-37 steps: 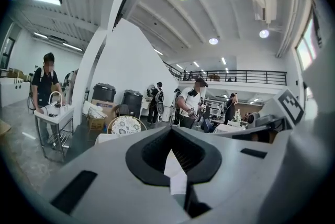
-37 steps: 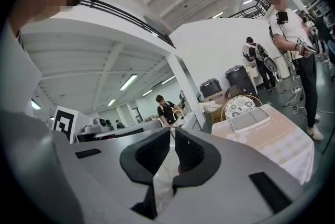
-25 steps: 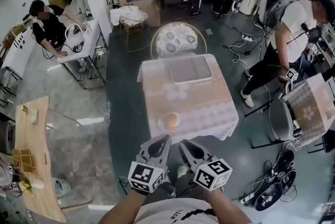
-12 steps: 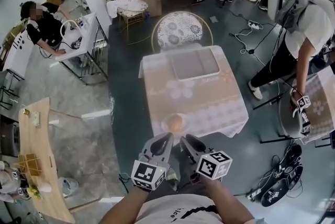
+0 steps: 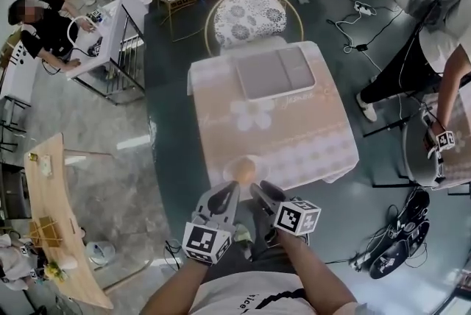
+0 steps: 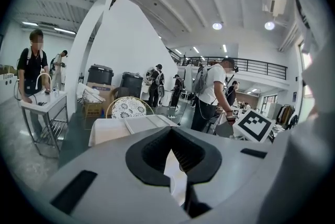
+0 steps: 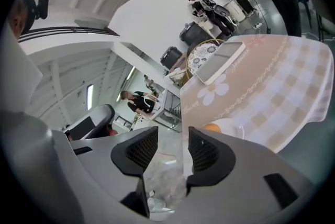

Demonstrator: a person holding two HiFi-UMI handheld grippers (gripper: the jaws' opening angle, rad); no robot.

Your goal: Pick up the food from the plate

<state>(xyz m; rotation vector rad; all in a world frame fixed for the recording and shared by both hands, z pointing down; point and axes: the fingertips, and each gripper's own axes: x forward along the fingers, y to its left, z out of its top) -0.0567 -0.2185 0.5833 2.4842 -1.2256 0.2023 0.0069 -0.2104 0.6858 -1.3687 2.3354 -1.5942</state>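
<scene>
Both forearms are reaching out from the body side by side, wrists close together, grippers pointing forward and a little down at the table edge. The left gripper is showing its jaws together, tips meeting, nothing in them. The right gripper is sitting rolled beside it; its jaws have just been opening and are standing apart with nothing between them. Just beyond both tips, the food, a round orange piece, is lying on the plate at the near edge of the table. Farther back, a grey tray is resting on the cloth.
</scene>
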